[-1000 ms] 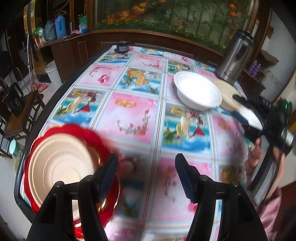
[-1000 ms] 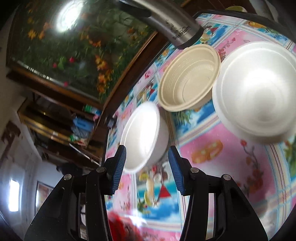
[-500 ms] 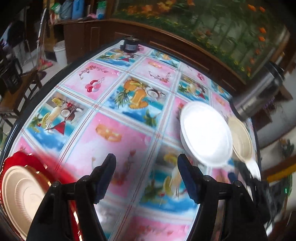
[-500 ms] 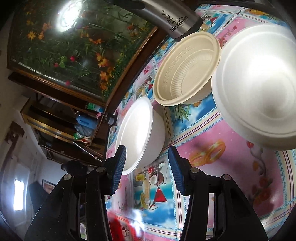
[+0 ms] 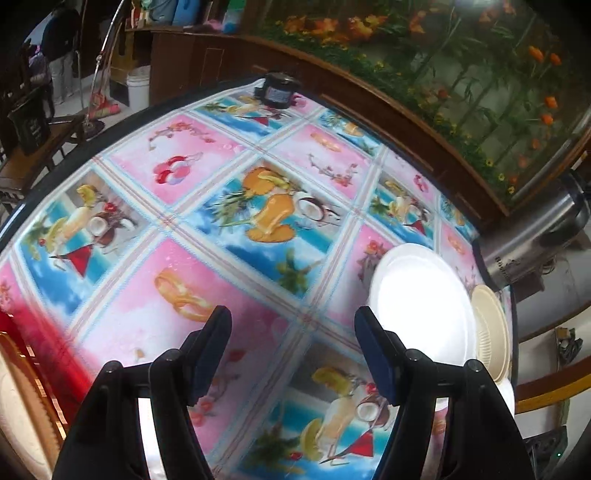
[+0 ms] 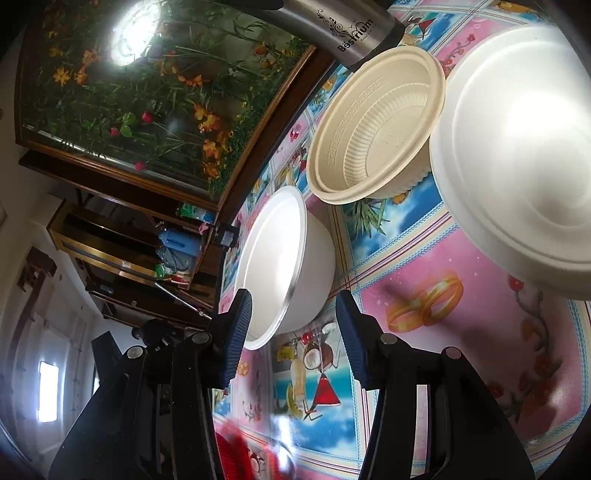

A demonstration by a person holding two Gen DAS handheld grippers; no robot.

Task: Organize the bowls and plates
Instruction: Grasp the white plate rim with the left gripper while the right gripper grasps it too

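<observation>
My left gripper (image 5: 291,317) is open and empty above the patterned tablecloth (image 5: 229,229). A white bowl (image 5: 421,299) sits just beyond its right finger, with a beige bowl (image 5: 491,332) behind that. A beige plate on a red plate (image 5: 22,387) shows at the left edge. My right gripper (image 6: 293,299) is open, low over the table. The white bowl (image 6: 280,266) stands just ahead of it, its rim by the left fingertip. A beige ribbed bowl (image 6: 376,125) and a large white bowl (image 6: 517,147) lie farther off.
A steel thermos (image 6: 343,29) stands at the table's edge beside the beige bowl, and shows as the thermos (image 5: 535,236) at the right. A small black object (image 5: 277,92) sits at the far table edge. Wooden cabinets and a flower panel lie beyond.
My left gripper swept right across the table and rolled; the red plate slid to the view's left edge and the white bowl came close. The right gripper barely moved.
</observation>
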